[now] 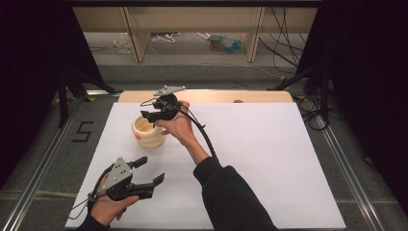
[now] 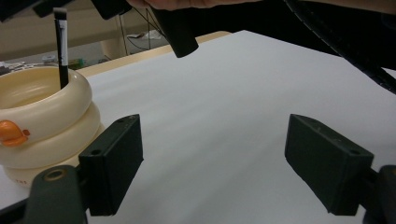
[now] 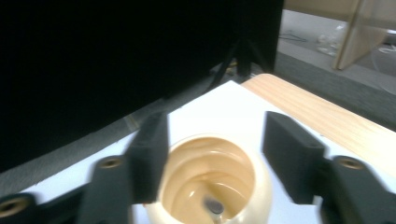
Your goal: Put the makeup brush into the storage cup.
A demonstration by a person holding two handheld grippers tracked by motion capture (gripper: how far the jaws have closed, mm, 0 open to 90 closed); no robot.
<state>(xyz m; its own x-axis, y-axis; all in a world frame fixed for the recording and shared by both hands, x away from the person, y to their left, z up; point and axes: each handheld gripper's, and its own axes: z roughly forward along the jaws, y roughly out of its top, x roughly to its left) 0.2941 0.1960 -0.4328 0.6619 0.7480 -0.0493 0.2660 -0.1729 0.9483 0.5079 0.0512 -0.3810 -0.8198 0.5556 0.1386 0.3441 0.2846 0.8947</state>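
A cream ringed pot (image 1: 146,132) with an orange mark (image 2: 13,133) stands on the white table sheet (image 1: 260,154) at the back left. A thin black stick (image 2: 61,51) with pale bands stands upright inside it, leaning on the rim; in the right gripper view its end (image 3: 213,205) appears down in the pot (image 3: 210,182). My right gripper (image 1: 151,116) hovers just over the pot's mouth, open (image 3: 215,149), its pads clear of the stick. My left gripper (image 1: 151,170) rests near the front left, open and empty (image 2: 215,168), pointing toward the pot (image 2: 42,121).
The wooden table edge (image 1: 207,96) runs along the back, with a shelf frame and cables on the floor beyond. Dark curtains flank both sides. The right arm's sleeve (image 1: 231,197) crosses the sheet's middle front.
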